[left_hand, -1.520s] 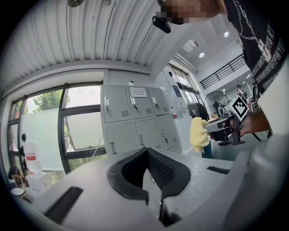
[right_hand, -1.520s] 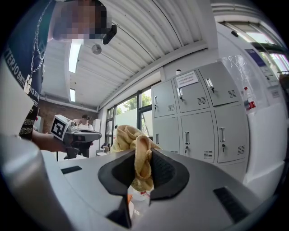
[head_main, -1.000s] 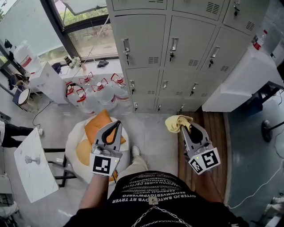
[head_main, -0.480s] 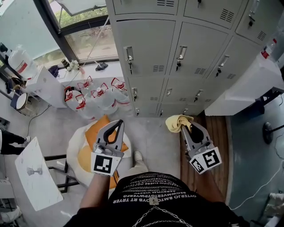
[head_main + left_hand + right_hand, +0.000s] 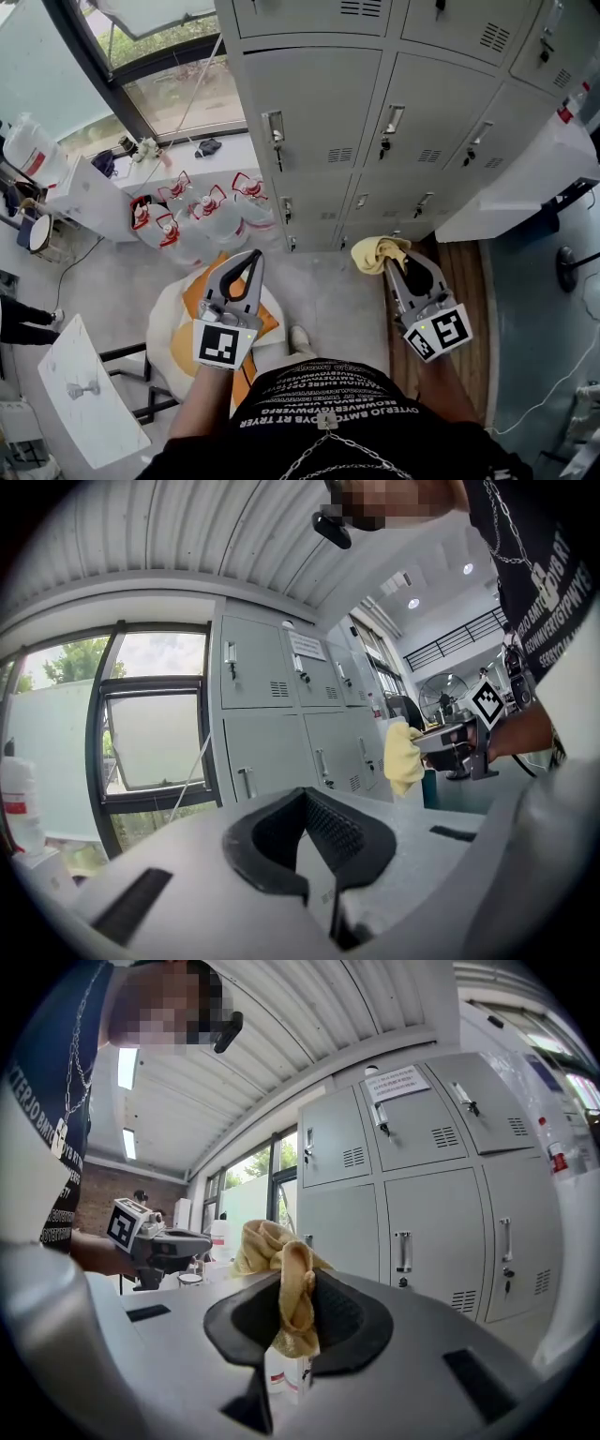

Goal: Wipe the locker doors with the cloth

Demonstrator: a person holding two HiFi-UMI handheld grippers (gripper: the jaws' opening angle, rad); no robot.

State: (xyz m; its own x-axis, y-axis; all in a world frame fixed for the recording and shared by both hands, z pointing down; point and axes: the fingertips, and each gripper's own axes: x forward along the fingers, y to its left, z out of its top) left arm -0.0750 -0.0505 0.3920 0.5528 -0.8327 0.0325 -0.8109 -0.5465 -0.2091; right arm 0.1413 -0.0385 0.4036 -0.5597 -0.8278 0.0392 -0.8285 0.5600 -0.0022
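1 soft, light cloth (image 5: 374, 251) (limp, likely to bunch) is pinched mid-fold in the right hand-held gripper (image 5: 391, 263); the left hand-held gripper (image 5: 254, 257) is closed, empty.

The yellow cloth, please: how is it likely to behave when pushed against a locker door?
Probably floppy: the yellow cloth bunches and droops over the jaws of the right gripper. It looks light, since one pinched fold holds it all. Against a locker door it should flatten and conform.

Head view steeply down from above, each tool view close along its jaws, all sharing the lockers (image 5: 375, 112)
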